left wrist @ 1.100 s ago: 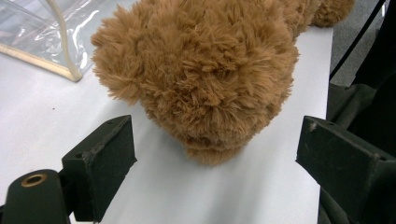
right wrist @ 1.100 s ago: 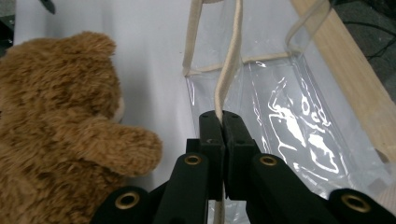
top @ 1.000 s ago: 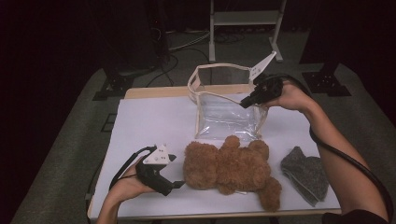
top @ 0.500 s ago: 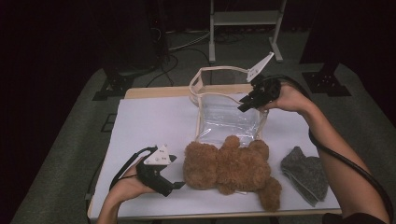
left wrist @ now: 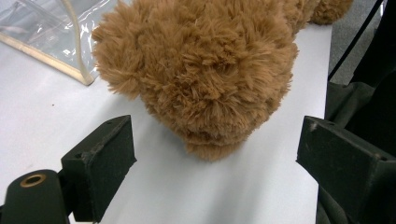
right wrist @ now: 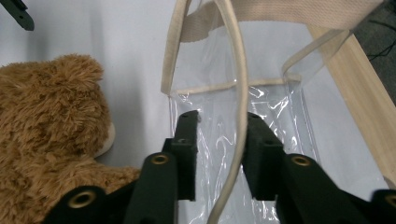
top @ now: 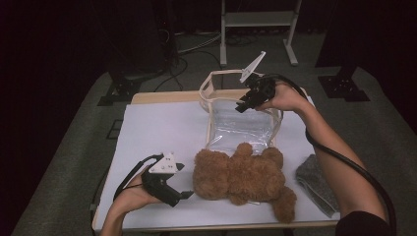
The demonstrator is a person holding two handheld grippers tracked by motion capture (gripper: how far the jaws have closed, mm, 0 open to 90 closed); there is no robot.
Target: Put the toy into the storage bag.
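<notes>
The right gripper (right wrist: 219,154) straddles the beige-piped rim of the clear plastic bag (top: 241,129) with its jaws just closing, narrowly parted (rim between, pads not pressing), while the left gripper (left wrist: 215,154) rests wide-spread before the brown teddy bear (top: 241,177) on the white table (top: 157,132).

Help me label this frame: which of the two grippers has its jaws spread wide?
The left gripper, beside the brown teddy bear's head, jaws wide apart. The right gripper has narrow jaws straddling the clear bag's beige rim.
</notes>
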